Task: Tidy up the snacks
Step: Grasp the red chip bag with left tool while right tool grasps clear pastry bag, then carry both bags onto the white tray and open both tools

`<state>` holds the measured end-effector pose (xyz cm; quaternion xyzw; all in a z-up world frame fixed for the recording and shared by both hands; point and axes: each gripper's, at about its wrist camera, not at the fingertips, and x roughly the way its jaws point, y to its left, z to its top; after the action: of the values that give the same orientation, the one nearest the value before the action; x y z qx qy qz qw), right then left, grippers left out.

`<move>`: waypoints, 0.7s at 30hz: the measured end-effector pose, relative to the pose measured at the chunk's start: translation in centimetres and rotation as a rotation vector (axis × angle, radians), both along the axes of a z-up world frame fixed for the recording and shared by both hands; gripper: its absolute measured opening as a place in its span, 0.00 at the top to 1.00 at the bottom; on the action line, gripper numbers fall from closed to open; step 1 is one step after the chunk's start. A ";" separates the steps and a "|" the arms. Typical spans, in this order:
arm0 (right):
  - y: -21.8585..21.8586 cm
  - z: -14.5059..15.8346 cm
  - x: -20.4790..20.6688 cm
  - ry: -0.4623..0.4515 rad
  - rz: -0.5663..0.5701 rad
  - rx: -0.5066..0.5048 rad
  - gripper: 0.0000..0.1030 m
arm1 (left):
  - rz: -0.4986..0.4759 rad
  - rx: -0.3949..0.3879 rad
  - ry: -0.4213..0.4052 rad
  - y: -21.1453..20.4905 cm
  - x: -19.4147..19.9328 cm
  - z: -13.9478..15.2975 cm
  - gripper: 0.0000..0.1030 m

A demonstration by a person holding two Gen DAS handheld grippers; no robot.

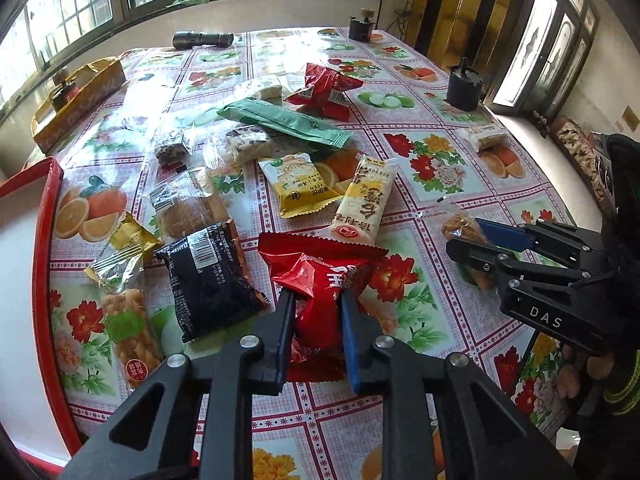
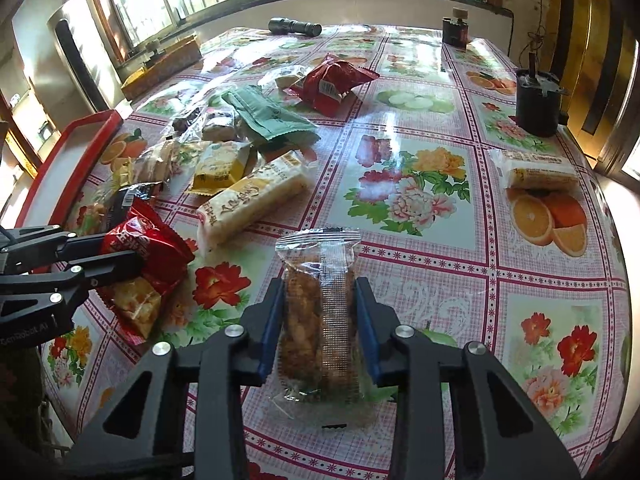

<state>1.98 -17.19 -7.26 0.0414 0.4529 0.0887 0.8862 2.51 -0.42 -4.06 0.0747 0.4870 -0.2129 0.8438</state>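
- Here, the left claw point(image 1: 314, 300) is seen pinched on a red snack packet point(image 1: 320, 280), the pads pressing its crinkled sides near the front edge of the counter point(image 1: 440, 184).
- The right claw point(image 2: 320, 292) is pinched on a clear-wrapped fried snack bar point(image 2: 320, 312); the bar's long axis runs straight away from the claw, from near to far, so it is gripped across its narrow width.
- Both packets appear to rest on or just above the flowered cloth; whether either is lifted cannot be told.
- A red-rimmed tray point(image 1: 44, 240) lies at the far left of the counter, beyond the black packet point(image 1: 208, 280) and the twisted-pastry packet point(image 1: 128, 320).
- If the tray is taken as the goal, which is only a judgement, it lies to the left of both claws, and the left claw is clearly the nearer.
- The right claw's bar would have to be carried leftward across the left claw's path, so the left load would best be moved first.
- The remaining snacks, among them a cream rice bar point(image 1: 364, 204), a yellow packet point(image 1: 296, 188) and a green sachet point(image 1: 288, 120), are left scattered mid-counter, further off.
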 end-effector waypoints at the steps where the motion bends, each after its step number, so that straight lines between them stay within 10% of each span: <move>1: 0.1 0.2 -0.2 -0.005 0.000 0.002 0.65 | 0.002 -0.003 -0.001 0.1 -0.1 0.1 0.81; 21: 4.9 3.3 -0.7 -0.069 0.102 0.027 0.65 | 0.161 -0.032 -0.098 5.4 -1.1 3.8 0.83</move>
<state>1.31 -12.26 -3.91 0.0273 0.4223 0.1410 0.8950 1.37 4.99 -0.24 0.0322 0.4462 -0.1484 0.8820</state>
